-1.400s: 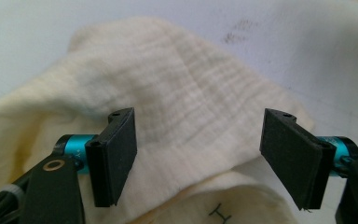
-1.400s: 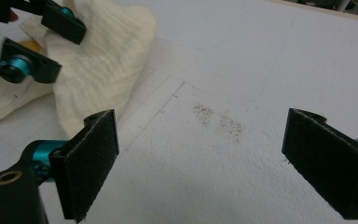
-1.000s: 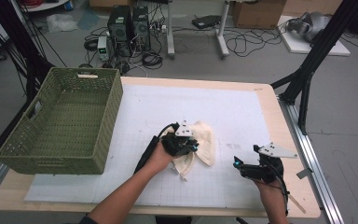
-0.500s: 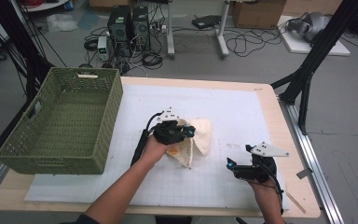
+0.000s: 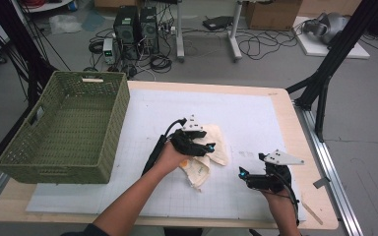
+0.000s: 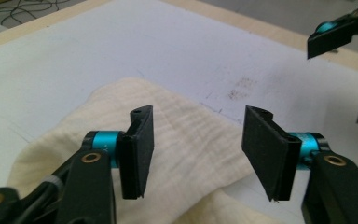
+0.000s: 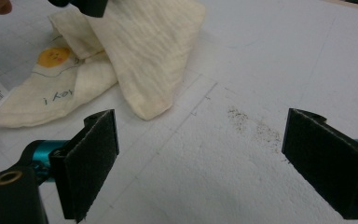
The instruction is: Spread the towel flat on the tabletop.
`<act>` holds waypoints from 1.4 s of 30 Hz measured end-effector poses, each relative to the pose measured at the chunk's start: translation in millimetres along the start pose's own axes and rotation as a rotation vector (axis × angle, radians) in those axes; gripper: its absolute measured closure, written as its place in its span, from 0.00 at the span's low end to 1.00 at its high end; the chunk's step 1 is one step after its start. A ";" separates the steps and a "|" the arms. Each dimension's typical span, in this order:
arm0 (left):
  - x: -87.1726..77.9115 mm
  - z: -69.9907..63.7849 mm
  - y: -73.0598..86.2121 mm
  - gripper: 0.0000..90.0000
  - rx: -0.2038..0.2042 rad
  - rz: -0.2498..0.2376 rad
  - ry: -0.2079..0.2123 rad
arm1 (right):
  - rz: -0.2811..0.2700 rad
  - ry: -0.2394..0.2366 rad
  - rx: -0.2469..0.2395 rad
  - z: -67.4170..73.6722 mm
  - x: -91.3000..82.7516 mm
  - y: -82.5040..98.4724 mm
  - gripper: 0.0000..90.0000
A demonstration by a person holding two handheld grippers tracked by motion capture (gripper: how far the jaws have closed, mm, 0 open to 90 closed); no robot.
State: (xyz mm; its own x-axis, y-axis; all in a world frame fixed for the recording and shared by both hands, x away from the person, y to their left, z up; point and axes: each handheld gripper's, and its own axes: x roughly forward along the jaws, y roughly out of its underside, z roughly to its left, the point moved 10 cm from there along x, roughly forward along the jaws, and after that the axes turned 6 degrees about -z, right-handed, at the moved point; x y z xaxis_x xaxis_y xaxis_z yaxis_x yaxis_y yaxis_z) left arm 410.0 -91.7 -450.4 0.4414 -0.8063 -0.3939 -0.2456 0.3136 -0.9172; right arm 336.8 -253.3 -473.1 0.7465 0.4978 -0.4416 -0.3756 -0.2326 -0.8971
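Left tool (image 5: pixel 207 146) | jaws just opened, held wide above cream cloth (image 5: pixel 211 147), nothing gripped | right tool (image 5: pixel 244 173) | spread wide over bare bench (image 5: pixel 256 113), cloth well ahead

A cream muslin cloth (image 5: pixel 211 152) is seen crumpled on the white gridded mat (image 5: pixel 256 118), roughly mid-table and a bit toward the near edge. It's folded over itself loosely, not flat at all. The crinkly woven texture is shown up close in the left gripper view (image 6: pixel 186 140). A yellow-orange printed patch, some dark lettering and a small white barcode tag are visible on the lower layer (image 7: pixel 56 70), with one plain corner flopped over on top.
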 end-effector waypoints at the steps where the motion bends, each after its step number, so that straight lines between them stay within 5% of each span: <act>1: 3.1 0.1 2.0 0.45 0.003 0.008 -0.005 | -0.001 -0.001 -0.002 -0.1 -0.5 -0.3 0.11; 5: 12.7 6.6 20.9 0.37 0.040 0.111 -0.043 | -0.005 0.000 0.001 -1.2 -1.3 -0.2 0.11; 8: 17.5 14.1 32.0 0.38 0.112 0.185 -0.118 | -0.002 -0.001 0.007 -0.9 -1.0 0.4 0.11; 11: 20.7 17.5 37.7 0.54 0.136 0.212 -0.131 | -0.002 -0.003 0.004 -0.9 -0.9 0.2 0.11; 13: 21.1 18.7 39.1 0.76 0.148 0.215 -0.120 | -0.003 -0.004 0.006 -0.9 -0.8 0.2 0.11; 16: 17.4 23.9 34.2 0.99 0.121 0.182 -0.123 | 0.001 -0.003 0.008 -1.1 -1.1 0.8 0.11; 22: 5.0 35.0 21.0 1.00 0.040 0.095 -0.122 | -0.002 -0.006 0.008 -0.8 -0.6 0.6 0.11; 26: -6.6 45.7 6.0 1.00 -0.049 -0.011 -0.138 | -0.002 -0.010 0.004 0.6 -0.2 0.2 0.11; 29: -11.2 47.3 5.2 1.00 -0.053 -0.025 -0.116 | 0.004 -0.014 0.006 2.6 1.0 0.8 0.11; 30: -10.9 44.1 6.3 0.99 -0.040 -0.020 -0.096 | 0.005 -0.016 -0.001 3.2 1.9 0.7 0.11; 31: -9.7 41.9 8.6 0.89 -0.034 -0.002 -0.090 | 0.008 -0.020 -0.001 4.1 2.6 0.9 0.11; 32: -7.6 40.0 11.3 0.57 -0.040 0.017 -0.090 | 0.009 -0.022 -0.003 4.7 3.3 0.8 0.11; 37: 0.2 37.3 29.7 0.40 0.037 0.134 -0.123 | 0.008 -0.024 0.001 4.4 2.8 1.0 0.11; 39: 2.8 40.3 40.7 0.40 0.072 0.202 -0.142 | 0.009 -0.021 0.002 3.9 2.6 1.1 0.11; 42: 6.8 40.3 48.0 0.52 0.118 0.238 -0.145 | 0.009 -0.022 0.000 3.8 2.3 1.4 0.11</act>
State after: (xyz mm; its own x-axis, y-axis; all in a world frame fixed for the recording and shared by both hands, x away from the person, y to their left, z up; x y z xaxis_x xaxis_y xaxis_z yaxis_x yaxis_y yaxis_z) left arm 436.0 -61.9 -499.4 0.5045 -0.6255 -0.5951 -0.2587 0.5481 -0.7954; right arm 335.9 -249.4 -475.3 0.7310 0.5136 -0.4493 -0.3824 -0.2370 -0.8931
